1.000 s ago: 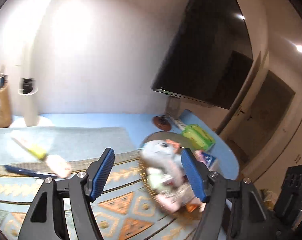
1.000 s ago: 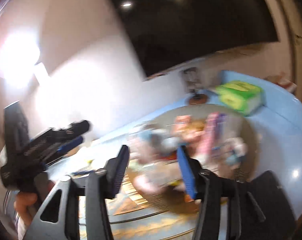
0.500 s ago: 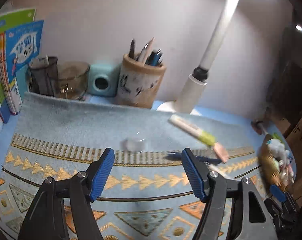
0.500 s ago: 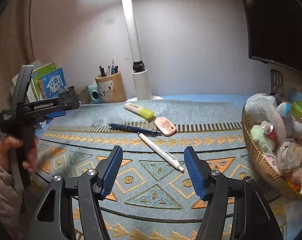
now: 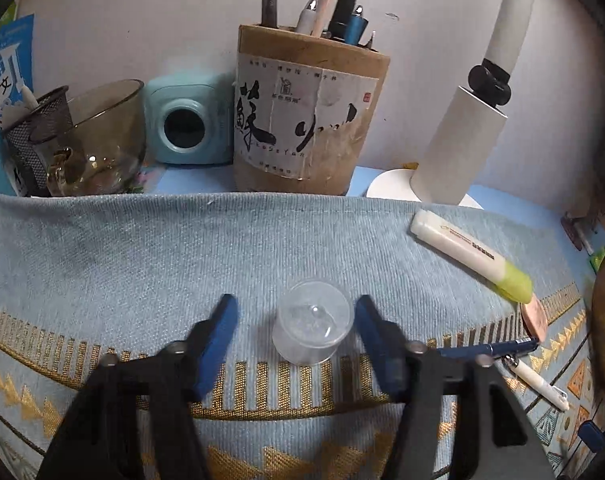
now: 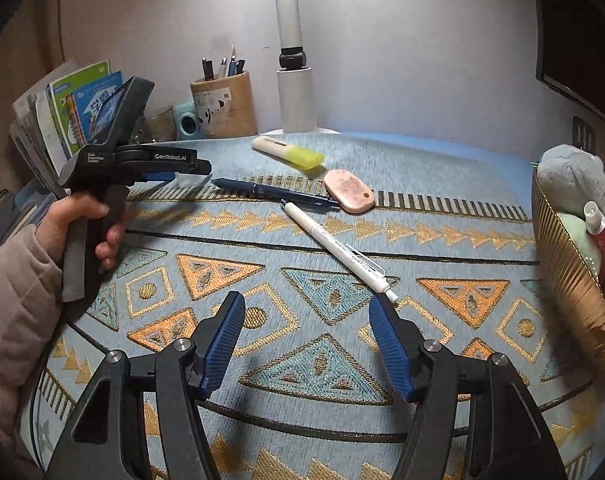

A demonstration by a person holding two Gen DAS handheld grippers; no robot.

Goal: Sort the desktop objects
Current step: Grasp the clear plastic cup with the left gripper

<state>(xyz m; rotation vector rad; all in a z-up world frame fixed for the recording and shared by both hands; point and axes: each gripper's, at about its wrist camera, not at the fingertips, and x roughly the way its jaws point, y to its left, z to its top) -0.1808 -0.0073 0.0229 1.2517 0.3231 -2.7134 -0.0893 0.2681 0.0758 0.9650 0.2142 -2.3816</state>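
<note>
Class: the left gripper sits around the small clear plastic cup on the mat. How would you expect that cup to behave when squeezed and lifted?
The clear cup looks thin-walled and empty, so probably very light and apt to flex if squeezed hard. Its glossy sides may slip against the left gripper, whose jaws stand open on either side without touching. It stands upright on the woven mat, so a one-sided nudge might tip it.

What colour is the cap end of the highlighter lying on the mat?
Yellow-green, on a cream-white body; the highlighter shows best in the left wrist view.
</note>
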